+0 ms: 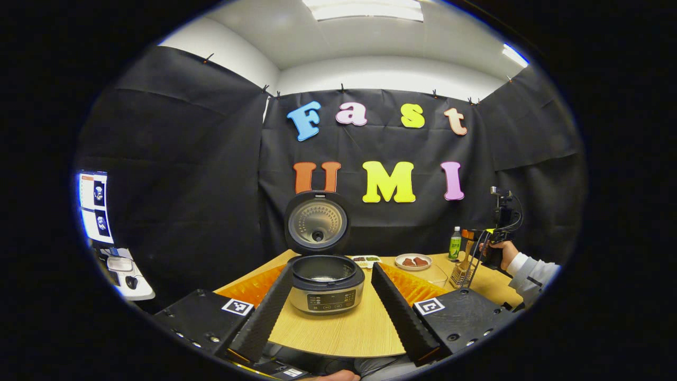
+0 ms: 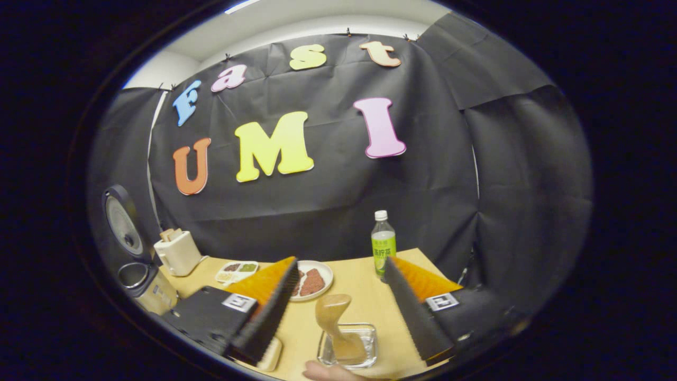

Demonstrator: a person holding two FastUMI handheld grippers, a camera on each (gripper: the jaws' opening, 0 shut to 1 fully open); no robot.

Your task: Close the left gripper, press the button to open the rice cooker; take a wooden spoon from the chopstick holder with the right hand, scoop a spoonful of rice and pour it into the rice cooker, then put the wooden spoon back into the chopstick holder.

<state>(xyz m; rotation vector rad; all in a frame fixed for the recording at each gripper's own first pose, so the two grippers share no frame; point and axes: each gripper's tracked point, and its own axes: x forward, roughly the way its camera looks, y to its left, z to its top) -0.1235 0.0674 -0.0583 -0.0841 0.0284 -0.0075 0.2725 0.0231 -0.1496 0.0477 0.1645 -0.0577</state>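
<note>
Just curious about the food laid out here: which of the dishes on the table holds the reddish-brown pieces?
The round white plate, beside the green-labelled bottle. The other dish, a small divided tray nearer the rice cooker, holds green and pale portions instead.

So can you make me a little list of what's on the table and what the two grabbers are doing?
cooker: lid up, pot open
left gripper: open, cooker ahead between its fingers
right gripper: open, holding nothing
spoon: upright in a clear holder, between the right gripper's fingers
plate: brown food on it
bottle: upright near the wall
table: wooden
</note>
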